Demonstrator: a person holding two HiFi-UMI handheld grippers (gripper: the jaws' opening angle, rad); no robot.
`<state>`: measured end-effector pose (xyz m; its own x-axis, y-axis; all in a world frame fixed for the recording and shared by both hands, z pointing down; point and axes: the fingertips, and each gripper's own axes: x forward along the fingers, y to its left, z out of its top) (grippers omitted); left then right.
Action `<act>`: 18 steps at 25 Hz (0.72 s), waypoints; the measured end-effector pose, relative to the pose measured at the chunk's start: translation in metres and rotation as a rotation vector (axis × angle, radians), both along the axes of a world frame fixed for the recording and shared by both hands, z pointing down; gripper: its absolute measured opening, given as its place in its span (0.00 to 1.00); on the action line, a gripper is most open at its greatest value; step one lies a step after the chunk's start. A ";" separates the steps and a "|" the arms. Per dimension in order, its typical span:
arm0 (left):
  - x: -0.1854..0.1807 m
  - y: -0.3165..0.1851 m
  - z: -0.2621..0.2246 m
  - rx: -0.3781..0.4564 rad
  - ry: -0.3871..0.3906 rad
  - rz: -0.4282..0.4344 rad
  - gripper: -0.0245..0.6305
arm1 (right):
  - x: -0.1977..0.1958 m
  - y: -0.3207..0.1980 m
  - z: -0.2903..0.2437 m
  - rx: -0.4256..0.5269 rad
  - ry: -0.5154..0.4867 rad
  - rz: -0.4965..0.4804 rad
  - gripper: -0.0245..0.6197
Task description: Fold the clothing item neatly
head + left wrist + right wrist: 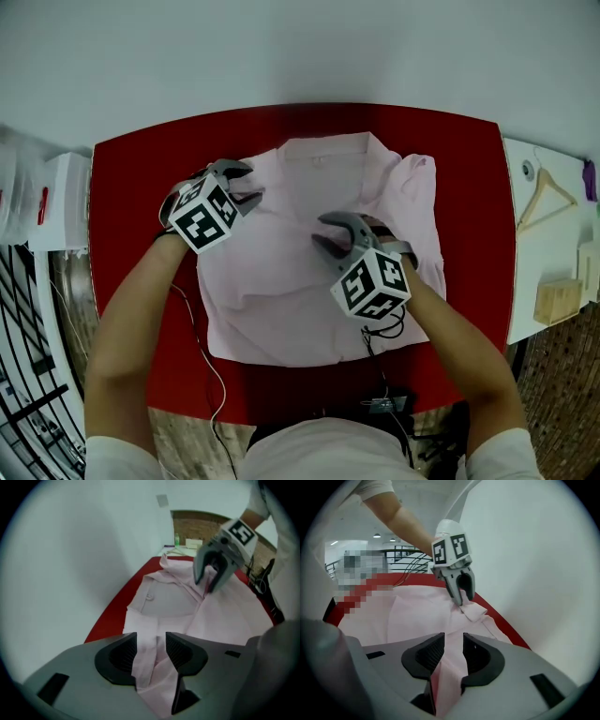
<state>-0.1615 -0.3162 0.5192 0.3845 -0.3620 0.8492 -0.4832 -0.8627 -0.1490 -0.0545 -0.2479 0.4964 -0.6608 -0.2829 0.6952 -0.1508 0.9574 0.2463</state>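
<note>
Straddling pink shirt (pixel 281 281) folds unclamped — left tongs (pixel 151 645) wide, right tongs (pixel 453 645) narrower.

Table (pixel 131 187): red top, rounded far corners, stood against a pale wall (pixel 300 47)
Side shelf (pixel 539 272): white, just right of the table; carried a wooden hanger (pixel 547 199) lying flat, a wooden block (pixel 558 300) nearer the front, and a purple item (pixel 589 180) at the picture's edge, too cut off to identify
Box (pixel 61 202): white, just left of the table, with a red mark on its side
Railing (pixel 23 375): black bars, lower left
Floor (pixel 562 403): brick-patterned, seen below the shelf
Bottle (pixel 176 539): small, green, stood beyond the table's far end
Wall plate (pixel 162 500): grey square, on the wall above the bottle
</note>
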 end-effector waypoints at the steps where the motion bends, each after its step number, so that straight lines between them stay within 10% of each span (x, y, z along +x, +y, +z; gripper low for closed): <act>1: -0.002 0.003 0.009 -0.011 -0.043 0.021 0.30 | 0.006 -0.008 0.001 0.002 0.017 0.011 0.23; 9: -0.017 -0.003 0.045 -0.031 -0.239 0.110 0.29 | 0.042 -0.022 0.033 -0.070 0.157 0.018 0.23; 18: -0.018 -0.013 0.017 -0.250 0.040 -0.042 0.14 | 0.046 -0.022 0.034 -0.061 0.163 0.007 0.23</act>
<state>-0.1793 -0.3288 0.5359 0.4087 -0.1594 0.8986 -0.5208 -0.8493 0.0862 -0.0080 -0.2694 0.5302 -0.5364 -0.2412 0.8088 -0.1202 0.9704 0.2097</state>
